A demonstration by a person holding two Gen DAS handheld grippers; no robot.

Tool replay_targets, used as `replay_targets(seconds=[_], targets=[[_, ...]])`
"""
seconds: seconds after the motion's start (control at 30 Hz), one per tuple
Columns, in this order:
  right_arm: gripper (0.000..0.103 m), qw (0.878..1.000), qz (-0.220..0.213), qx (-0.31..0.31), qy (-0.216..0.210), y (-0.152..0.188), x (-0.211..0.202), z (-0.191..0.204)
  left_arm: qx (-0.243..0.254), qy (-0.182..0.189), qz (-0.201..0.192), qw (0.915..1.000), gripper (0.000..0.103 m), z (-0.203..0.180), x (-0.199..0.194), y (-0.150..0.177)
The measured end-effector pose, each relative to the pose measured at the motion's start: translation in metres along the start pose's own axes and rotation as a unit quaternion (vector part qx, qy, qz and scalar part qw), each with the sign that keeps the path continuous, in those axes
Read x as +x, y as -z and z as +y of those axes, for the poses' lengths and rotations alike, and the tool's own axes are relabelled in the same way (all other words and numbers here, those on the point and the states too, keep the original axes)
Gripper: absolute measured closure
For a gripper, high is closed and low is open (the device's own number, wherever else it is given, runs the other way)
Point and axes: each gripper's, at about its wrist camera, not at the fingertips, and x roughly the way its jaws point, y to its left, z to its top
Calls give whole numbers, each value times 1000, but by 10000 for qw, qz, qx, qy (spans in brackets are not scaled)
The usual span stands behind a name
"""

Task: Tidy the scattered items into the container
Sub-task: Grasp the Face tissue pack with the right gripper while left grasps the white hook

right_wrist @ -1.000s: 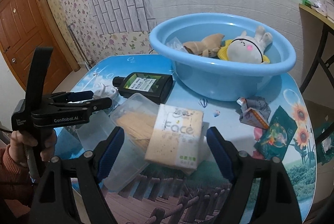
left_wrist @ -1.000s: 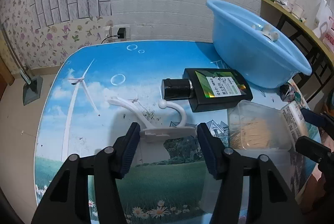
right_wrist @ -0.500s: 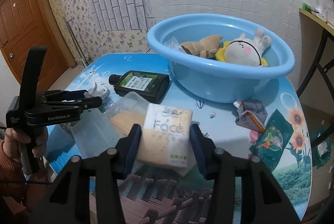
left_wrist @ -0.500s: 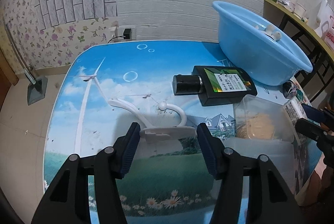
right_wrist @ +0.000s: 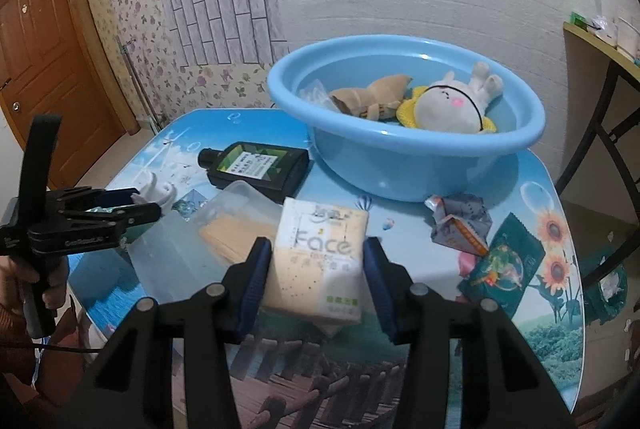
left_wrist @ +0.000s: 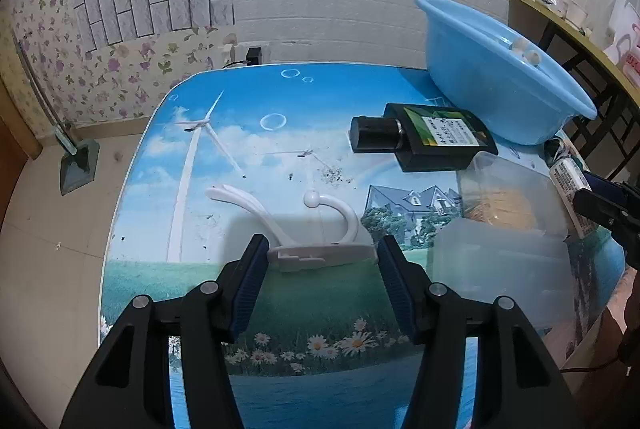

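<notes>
— How is each claw seen?
— The right claw (right_wrist: 318,271) is pinched on the tissue pack (right_wrist: 320,261), which is propped on the clear box (right_wrist: 224,229); a white hook (left_wrist: 320,233) is clamped by the left claw (left_wrist: 322,261).
— And the container?
— The blue basin (right_wrist: 404,149) is set at the worktop's (left_wrist: 280,117) far side; a plush rabbit (right_wrist: 452,105) is lain inside; a black bottle (right_wrist: 256,169) is laid just beside it.

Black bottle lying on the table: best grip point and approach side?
Take the black bottle across its flat body, at the green label, coming from above. It lies flat on the table, cap pointing away from the blue basin, so both long edges are open. Avoid the round cap, likely slippery. The clear box crowds its near corner.
</notes>
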Motion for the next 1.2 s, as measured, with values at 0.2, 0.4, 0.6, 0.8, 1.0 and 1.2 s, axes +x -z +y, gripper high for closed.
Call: replay_targets(seconds=[0.2, 0.4, 0.6, 0.8, 1.0, 1.2], targets=[[53, 10000, 75, 49, 9, 2, 3, 1, 24, -115, 28, 9999, 41, -2, 6, -1], [53, 9999, 95, 73, 4, 4, 1, 0, 8, -134, -31, 9999, 39, -3, 11, -6], [53, 9999, 156, 37, -17, 7, 3, 1, -60, -82, -116, 9999, 47, -1, 8, -7], [56, 10000, 28, 33, -63, 7, -3, 0, -92, -26, -267, 9996, 47, -1, -5, -10], [56, 9997, -182, 32, -163, 3, -14, -1, -28, 25, -412, 9991, 47, -5, -19, -16], [56, 9990, -363, 2, -261, -3, -24, -1, 52, 80, -628, 9980, 47, -11, -40, -26]])
